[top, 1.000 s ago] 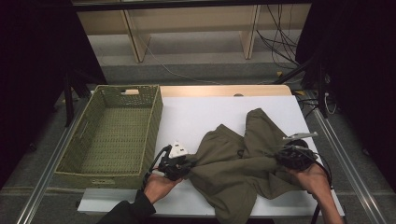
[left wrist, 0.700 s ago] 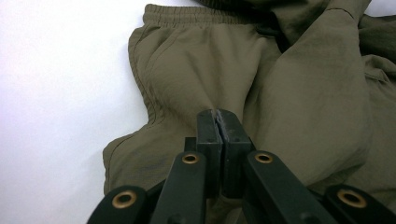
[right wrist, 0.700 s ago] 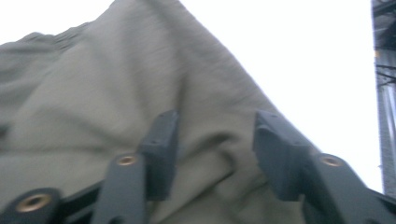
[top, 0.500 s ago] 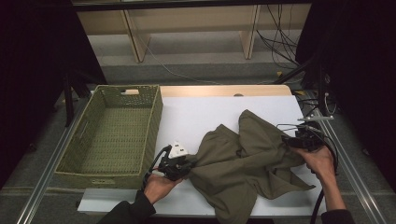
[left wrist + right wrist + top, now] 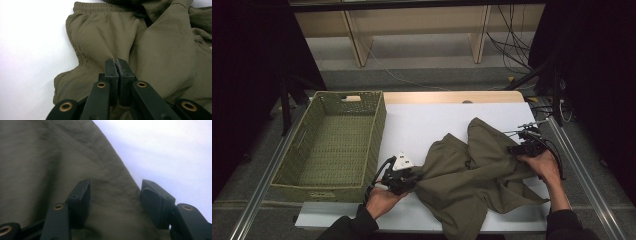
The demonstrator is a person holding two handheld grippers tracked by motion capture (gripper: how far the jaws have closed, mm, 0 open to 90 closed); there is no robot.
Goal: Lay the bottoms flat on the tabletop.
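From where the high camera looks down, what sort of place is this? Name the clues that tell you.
Probably a lab or recording workbench: a white table ringed by dark curtains, loose cables on the floor behind, and handheld grippers working an olive garment beside a wicker basket.

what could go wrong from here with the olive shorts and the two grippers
1. The right gripper stands open with an edge of the olive shorts between its jaws; closing now may catch only a thin fold that slips out.
2. The left gripper is shut on the cloth near the waistband; a pull from either side could drag the whole garment across the white table.
3. The lower leg already hangs over the table's near edge and could slide off.
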